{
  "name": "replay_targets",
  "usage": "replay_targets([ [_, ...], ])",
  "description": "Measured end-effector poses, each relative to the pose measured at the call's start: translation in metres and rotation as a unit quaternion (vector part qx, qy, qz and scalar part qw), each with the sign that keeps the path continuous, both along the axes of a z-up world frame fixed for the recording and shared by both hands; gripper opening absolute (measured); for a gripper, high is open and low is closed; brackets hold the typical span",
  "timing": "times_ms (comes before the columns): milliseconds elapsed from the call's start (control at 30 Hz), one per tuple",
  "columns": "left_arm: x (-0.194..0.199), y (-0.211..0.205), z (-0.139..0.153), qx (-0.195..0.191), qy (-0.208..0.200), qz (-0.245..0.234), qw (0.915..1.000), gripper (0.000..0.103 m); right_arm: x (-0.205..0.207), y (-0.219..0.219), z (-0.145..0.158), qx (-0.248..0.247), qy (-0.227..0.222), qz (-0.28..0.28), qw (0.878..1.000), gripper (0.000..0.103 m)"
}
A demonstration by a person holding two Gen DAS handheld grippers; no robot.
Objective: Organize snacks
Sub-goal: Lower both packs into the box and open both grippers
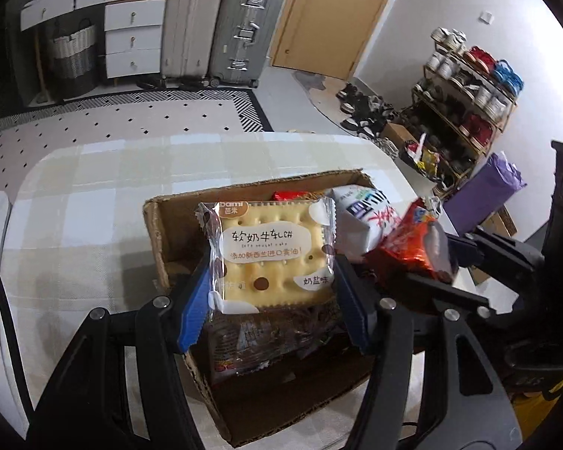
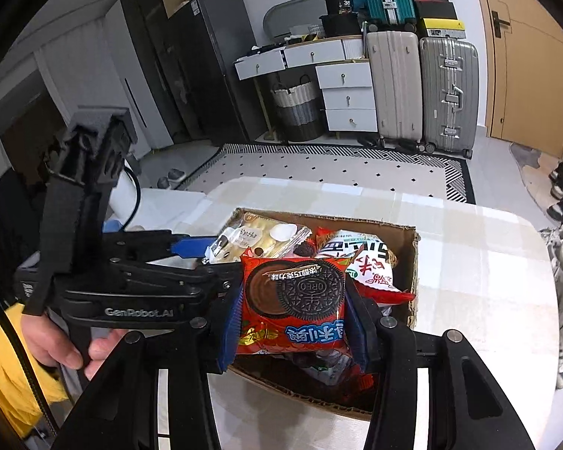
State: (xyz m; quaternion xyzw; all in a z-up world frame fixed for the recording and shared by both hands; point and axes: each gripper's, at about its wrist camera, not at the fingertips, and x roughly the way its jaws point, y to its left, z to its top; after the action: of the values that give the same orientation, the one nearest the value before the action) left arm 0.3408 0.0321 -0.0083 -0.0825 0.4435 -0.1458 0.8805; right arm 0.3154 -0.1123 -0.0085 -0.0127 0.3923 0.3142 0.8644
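My left gripper (image 1: 274,292) is shut on a clear-wrapped yellow cracker packet (image 1: 274,255) and holds it above an open cardboard box (image 1: 157,240) of snacks. My right gripper (image 2: 292,311) is shut on a red Oreo packet (image 2: 294,300), also above the box (image 2: 413,262). The red packet (image 1: 413,255) and right gripper show at the right of the left wrist view; the cracker packet (image 2: 259,238) and left gripper show at the left of the right wrist view. A white packet with red lettering (image 1: 360,217) (image 2: 364,262) lies in the box among other wrappers.
The box stands on a table with a pale checked cloth (image 1: 94,202) (image 2: 480,262). Beyond are a patterned rug (image 2: 337,167), suitcases (image 2: 420,90), white drawers (image 1: 131,37), a wicker basket (image 2: 296,108), a shoe rack (image 1: 465,97), a purple bag (image 1: 484,187) and a wooden door (image 1: 334,15).
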Motion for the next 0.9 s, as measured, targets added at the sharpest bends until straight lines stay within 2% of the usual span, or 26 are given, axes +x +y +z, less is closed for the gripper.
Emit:
replay_targets([
  [267, -0.001, -0.01, -0.012, 0.027, 0.013, -0.004, 0.9996, 0.059, -0.004, 0.003, -0.007, -0.04, -0.021, -0.003, 0.999, 0.048],
  [600, -0.007, -0.019, -0.012, 0.047, 0.017, -0.017, 0.9986, 0.061, -0.003, 0.009, -0.021, -0.079, -0.042, 0.009, 0.996, 0.048],
  [900, -0.003, -0.02, -0.009, 0.034, 0.028, -0.017, 0.9989, 0.068, -0.005, 0.006, -0.023, -0.07, -0.043, 0.006, 0.997, 0.048],
])
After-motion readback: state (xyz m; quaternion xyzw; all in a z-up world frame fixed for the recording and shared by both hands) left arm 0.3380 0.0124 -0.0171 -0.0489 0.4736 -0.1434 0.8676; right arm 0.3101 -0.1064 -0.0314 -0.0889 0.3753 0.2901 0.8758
